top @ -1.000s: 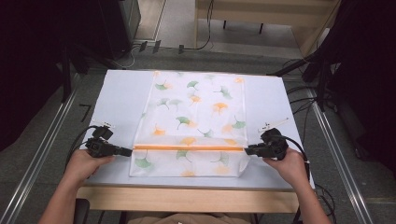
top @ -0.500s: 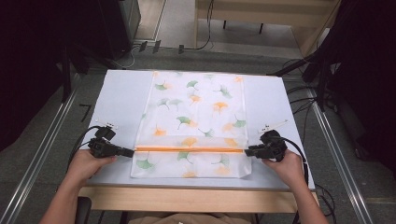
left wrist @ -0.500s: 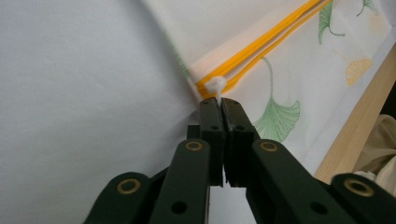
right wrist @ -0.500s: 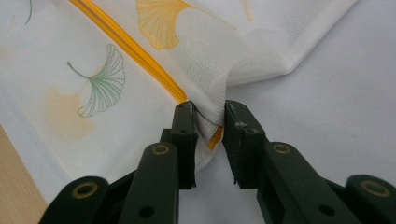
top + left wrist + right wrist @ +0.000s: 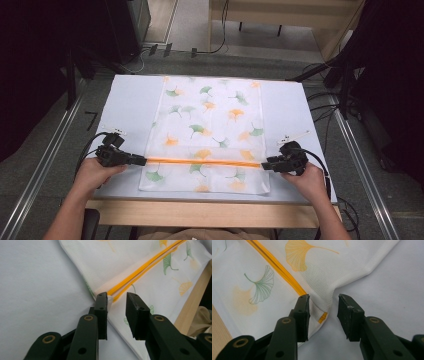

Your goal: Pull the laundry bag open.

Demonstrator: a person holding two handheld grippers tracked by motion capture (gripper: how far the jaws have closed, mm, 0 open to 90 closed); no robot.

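A white cloth printed with green and orange ginkgo leaves lies flat on the pale table mat, its near part folded over along an orange stripe. My left gripper is at the stripe's left end and my right gripper at its right end. In the left gripper view the left gripper is open, its jaws just parted, with the cloth's corner and stripe lying between them unpressed. In the right gripper view the right gripper has likewise just opened, and the cloth's folded corner rests loosely between its jaws.
The table's wooden front edge runs just below the cloth. Bare mat lies left and right of the cloth. Metal rails flank the table, and cables trail at the right and behind.
Both hands stay at the ends of the stripe. The orange stripe now lies slightly nearer the front edge, flat on the cloth.
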